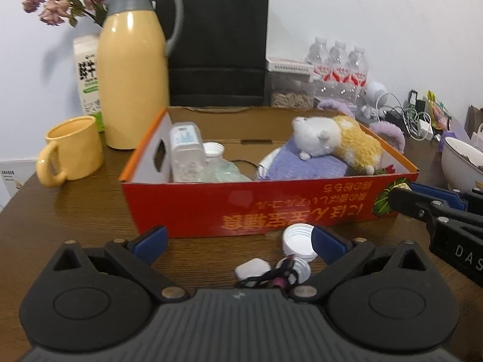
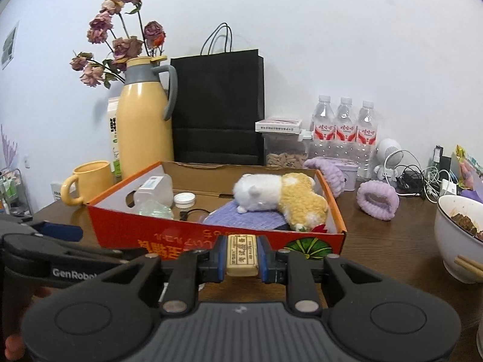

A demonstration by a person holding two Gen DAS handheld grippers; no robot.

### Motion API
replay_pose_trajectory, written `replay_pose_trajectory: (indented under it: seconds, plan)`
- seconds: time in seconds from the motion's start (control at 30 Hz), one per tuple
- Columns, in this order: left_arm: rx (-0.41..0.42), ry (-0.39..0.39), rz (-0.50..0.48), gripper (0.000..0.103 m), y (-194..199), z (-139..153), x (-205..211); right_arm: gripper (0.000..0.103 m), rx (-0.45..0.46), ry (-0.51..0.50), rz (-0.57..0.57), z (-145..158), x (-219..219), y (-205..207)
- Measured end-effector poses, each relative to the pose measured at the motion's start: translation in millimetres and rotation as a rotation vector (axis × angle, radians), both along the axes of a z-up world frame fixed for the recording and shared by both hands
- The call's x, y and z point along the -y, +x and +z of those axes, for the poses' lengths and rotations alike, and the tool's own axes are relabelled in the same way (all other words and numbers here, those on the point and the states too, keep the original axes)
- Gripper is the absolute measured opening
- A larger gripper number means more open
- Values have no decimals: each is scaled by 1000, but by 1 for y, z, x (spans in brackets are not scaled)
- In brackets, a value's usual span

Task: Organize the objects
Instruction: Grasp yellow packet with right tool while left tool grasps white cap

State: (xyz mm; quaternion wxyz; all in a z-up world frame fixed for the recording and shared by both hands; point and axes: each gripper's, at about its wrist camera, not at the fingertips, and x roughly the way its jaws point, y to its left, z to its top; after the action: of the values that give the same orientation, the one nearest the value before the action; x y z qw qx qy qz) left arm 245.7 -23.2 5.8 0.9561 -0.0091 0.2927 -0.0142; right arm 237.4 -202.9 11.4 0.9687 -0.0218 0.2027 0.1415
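A red cardboard box (image 1: 241,208) (image 2: 187,235) stands on the brown table, holding a plush cat (image 1: 338,140) (image 2: 280,199), a purple cloth (image 1: 305,166), a clear bottle (image 1: 185,154) and a white cap (image 1: 213,150). My left gripper (image 1: 238,241) is open, low before the box's front wall. Between its fingers lie a white cap (image 1: 297,238), a small white block (image 1: 252,268) and a dark cable (image 1: 271,277). My right gripper (image 2: 242,256) is shut on a small beige bar with printed characters (image 2: 242,255), just before the box front.
Yellow thermos (image 1: 132,69), yellow mug (image 1: 71,154), milk carton (image 1: 87,75) and black paper bag (image 1: 217,45) stand behind and left of the box. Water bottles (image 2: 344,132), purple hair bands (image 2: 377,199), cables (image 2: 422,178) and a food bowl (image 2: 459,235) sit right.
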Motion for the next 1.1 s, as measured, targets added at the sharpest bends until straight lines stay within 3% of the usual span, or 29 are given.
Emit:
replay_pose_trajectory:
  seconds: [0.6,0.7,0.8,0.83,1.1]
  plan:
    - [-95,61,-68,102,41,-21,39,20,-56,58,-49,-15,23,19]
    - [-131,63,-83,89,46,-27,42,20,-58,62,-54,-16,24,20]
    - [-142,47,-89,60,48,-30,43,20,-61,57,-52,-17,22,20]
    - [-133,38,-102,41,47,-29,43,20,-63,55,-51,-18,21,20]
    - [-42,20,-102,41,30,-16,40,20,-30,53,-39,-16,19,14]
